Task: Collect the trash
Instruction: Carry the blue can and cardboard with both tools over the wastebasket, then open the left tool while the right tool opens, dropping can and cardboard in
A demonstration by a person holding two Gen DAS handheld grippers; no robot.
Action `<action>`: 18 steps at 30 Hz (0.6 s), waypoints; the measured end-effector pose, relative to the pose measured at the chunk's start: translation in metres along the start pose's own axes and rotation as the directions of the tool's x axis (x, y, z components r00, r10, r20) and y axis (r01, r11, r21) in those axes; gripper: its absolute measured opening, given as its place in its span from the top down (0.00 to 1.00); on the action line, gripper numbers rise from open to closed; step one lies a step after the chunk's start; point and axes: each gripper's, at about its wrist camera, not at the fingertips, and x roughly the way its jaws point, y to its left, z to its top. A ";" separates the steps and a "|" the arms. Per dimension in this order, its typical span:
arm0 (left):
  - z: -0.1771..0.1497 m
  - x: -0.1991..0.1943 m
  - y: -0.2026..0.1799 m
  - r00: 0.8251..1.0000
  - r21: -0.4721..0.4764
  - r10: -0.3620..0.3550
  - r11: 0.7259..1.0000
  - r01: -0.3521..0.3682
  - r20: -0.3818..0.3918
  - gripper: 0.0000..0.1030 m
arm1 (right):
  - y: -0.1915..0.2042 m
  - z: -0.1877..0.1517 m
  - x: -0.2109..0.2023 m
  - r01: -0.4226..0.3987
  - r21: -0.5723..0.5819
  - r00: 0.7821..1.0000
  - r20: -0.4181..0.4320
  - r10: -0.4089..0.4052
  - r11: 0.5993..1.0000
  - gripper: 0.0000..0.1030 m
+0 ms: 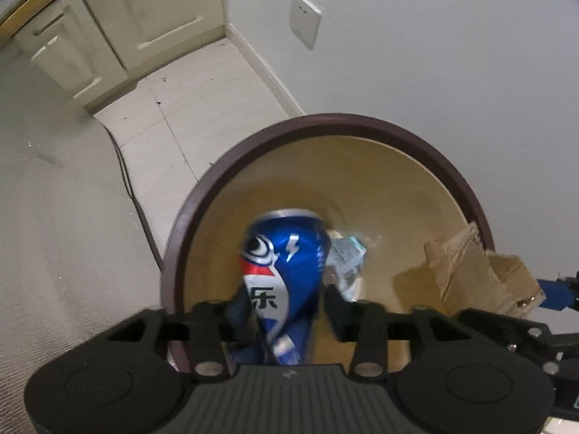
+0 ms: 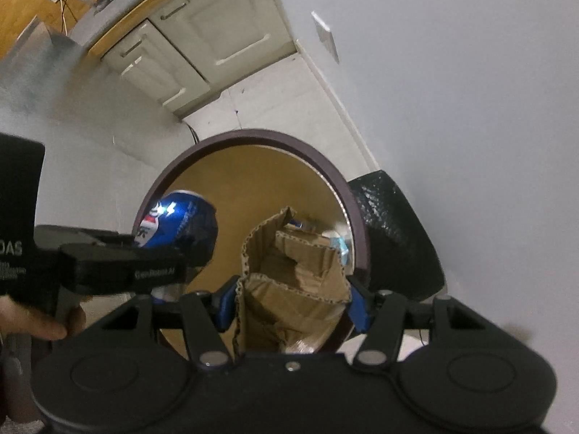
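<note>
A round trash bin (image 1: 466, 195) with a dark brown rim and tan inside stands on the floor by the wall; it also shows in the right wrist view (image 2: 358, 213). My left gripper (image 1: 280, 303) is shut on a crushed blue Pepsi can (image 1: 286, 253) and holds it over the bin's mouth; the can also shows in the right wrist view (image 2: 181, 217). My right gripper (image 2: 293, 303) is shut on a torn piece of brown cardboard (image 2: 296, 282), also over the bin; it also shows in the left wrist view (image 1: 474, 271). A crumpled plastic wrapper (image 1: 345, 256) lies in the bin's bottom.
A white wall with a socket plate (image 1: 305, 18) is right behind the bin. Cream cabinets (image 1: 108, 29) stand at the far left across a pale tiled floor (image 1: 188, 101). A black cable (image 1: 126, 181) runs along the floor. A black bag (image 2: 394, 231) sits right of the bin.
</note>
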 end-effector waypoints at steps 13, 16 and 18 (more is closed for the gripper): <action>-0.036 -0.016 0.029 0.999 -0.046 -0.050 0.998 0.050 -0.001 0.43 | 0.005 0.009 0.039 -0.051 0.013 0.995 -0.089 0.052 0.999 0.40; -0.042 -0.021 0.033 0.998 -0.084 -0.057 0.995 0.058 0.016 0.43 | 0.006 0.012 0.051 -0.052 0.021 0.991 -0.120 0.054 0.998 0.39; -0.047 -0.026 0.036 0.998 -0.103 -0.063 0.993 0.065 0.026 0.43 | 0.006 0.014 0.059 -0.068 0.037 0.987 -0.146 0.073 0.997 0.39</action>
